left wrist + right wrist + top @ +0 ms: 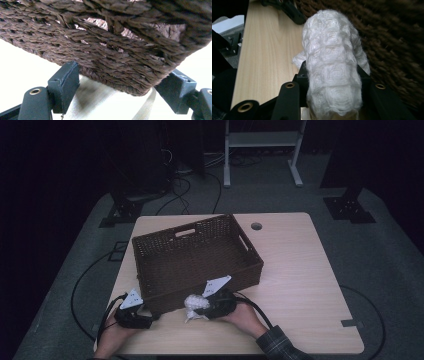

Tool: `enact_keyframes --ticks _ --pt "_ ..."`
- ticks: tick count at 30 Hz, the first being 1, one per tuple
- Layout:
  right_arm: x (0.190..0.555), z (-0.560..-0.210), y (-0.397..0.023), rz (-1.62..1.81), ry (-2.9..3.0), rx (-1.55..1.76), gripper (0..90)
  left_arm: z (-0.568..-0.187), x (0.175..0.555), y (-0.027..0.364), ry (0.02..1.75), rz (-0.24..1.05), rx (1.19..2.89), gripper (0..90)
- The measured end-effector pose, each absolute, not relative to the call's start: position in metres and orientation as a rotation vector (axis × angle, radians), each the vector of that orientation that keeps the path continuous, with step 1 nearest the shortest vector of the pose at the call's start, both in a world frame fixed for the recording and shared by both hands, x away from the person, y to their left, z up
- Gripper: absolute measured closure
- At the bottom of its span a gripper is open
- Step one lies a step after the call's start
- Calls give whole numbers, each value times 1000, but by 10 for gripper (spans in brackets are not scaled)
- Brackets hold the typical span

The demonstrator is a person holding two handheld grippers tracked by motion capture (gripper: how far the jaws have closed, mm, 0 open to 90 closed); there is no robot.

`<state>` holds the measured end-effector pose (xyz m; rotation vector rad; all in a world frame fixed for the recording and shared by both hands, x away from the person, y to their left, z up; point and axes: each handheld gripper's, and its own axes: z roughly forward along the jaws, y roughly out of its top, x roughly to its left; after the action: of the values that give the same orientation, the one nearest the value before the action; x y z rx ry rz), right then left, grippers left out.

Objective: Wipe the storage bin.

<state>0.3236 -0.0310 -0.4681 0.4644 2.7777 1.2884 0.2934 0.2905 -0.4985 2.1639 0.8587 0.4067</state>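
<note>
A brown woven basket (150,241) stands on the light wooden table (300,270). My left gripper (148,314) is at its near left corner. In the left gripper view the basket's corner (112,50) fills the gap of the left gripper (120,82), and both jaws touch the weave. My right gripper (202,309) is shut on a white fluffy cloth bundle (193,303), low against the basket's near wall. In the right gripper view the bundle (332,55) bulges up out of the right gripper (332,77), with the basket wall (399,37) at its right.
A round cable hole (256,226) lies in the table behind the basket. Cables trail from both grippers over the table's near edge. Beyond the table, dark stands and a white frame (262,140) rest on the grey floor.
</note>
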Motion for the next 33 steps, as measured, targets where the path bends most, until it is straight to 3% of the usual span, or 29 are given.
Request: enact_keyframes --ticks 10,33 --pt "323 -474 -28 1282 2794 471 600 -498 293 290 859 407 2164 220" --pt "318 -431 -29 1439 2695 409 601 -498 293 291 858 406 2166 220"
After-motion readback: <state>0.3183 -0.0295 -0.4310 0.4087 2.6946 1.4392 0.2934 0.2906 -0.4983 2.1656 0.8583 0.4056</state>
